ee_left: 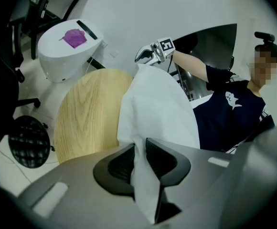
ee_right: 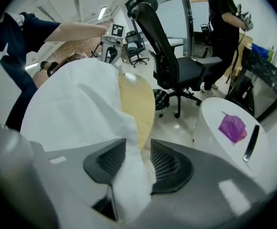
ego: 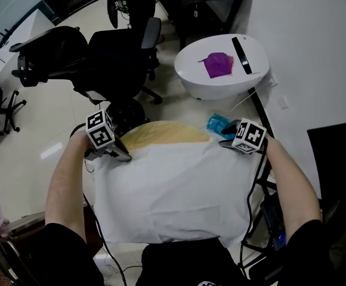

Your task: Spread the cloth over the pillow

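Cloth (ego: 173, 189) lies white and mostly flat on the round wooden table (ego: 161, 134); far edge stops short, so a crescent of bare wood shows at 12 o'clock; pillow not separately visible, presumably the slight bulk beneath the fabric. Left gripper (ee_left: 139, 149) sits at the 10 o'clock corner, jaws narrow and pinched onto a fold of the cloth; right gripper (ee_right: 137, 147) sits at the 2 o'clock corner, jaws standing wide, a loose bunch of cloth between them lying against one pad with a gap beside the other (not a real grip, as far as I judge). Risks: the uneven hold is the main one; any pull toward 12 o'clock would likely be carried by the left corner alone, so the right corner could slide out and the sheet skew or ruck diagonally; right jaws should bite before tension goes on; a hard tug from the left might also drag the whole sheet toward 9 o'clock and uncover the near side at 6 o'clock; fabric looks thin, so a shallow pinch near the hem may slip.
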{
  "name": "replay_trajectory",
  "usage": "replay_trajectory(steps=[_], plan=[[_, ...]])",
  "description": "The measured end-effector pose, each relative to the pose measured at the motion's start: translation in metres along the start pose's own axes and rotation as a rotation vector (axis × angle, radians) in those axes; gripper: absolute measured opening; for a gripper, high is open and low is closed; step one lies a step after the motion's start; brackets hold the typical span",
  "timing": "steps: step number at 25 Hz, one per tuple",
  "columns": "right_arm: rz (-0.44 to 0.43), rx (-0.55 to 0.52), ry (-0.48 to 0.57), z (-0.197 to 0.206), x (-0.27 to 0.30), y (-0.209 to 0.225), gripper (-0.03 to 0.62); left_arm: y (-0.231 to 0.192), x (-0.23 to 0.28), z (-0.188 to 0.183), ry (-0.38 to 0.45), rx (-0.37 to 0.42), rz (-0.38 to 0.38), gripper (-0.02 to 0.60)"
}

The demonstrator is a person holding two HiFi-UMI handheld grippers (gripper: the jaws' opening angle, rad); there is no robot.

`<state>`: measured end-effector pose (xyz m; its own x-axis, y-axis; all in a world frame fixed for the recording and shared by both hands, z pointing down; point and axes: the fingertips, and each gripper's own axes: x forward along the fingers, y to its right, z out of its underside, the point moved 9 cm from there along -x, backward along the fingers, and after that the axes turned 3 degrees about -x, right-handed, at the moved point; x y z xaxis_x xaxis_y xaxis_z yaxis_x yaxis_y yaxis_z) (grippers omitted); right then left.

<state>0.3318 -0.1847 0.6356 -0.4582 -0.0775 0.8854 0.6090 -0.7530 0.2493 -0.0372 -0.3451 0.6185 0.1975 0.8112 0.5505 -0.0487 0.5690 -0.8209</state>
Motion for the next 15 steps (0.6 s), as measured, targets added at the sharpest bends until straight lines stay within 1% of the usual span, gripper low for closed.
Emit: replay_trajectory(steps=[2,4,6,10,15], plan=[[-0.012,0.012,0.022,-0.001,-0.003,0.001,0.157,0.005,-0.010,-0.003,0.010,0.042,-0.044,0.020],[-0.023,0.024,0.042,-0.002,-0.006,0.001,0.102,0.012,-0.018,-0.005,0.011,0.074,-0.086,0.005],[-0.025,0.024,0.050,-0.005,-0.007,0.000,0.046,0.018,-0.026,-0.006,0.010,0.105,-0.124,0.003],[-0.033,0.034,0.063,-0.010,-0.008,0.002,0.046,0.027,-0.041,-0.006,0.040,0.143,-0.177,0.002],[-0.009,0.042,0.080,-0.014,-0.016,0.009,0.064,0.030,-0.054,-0.003,0.061,0.143,-0.244,0.002]])
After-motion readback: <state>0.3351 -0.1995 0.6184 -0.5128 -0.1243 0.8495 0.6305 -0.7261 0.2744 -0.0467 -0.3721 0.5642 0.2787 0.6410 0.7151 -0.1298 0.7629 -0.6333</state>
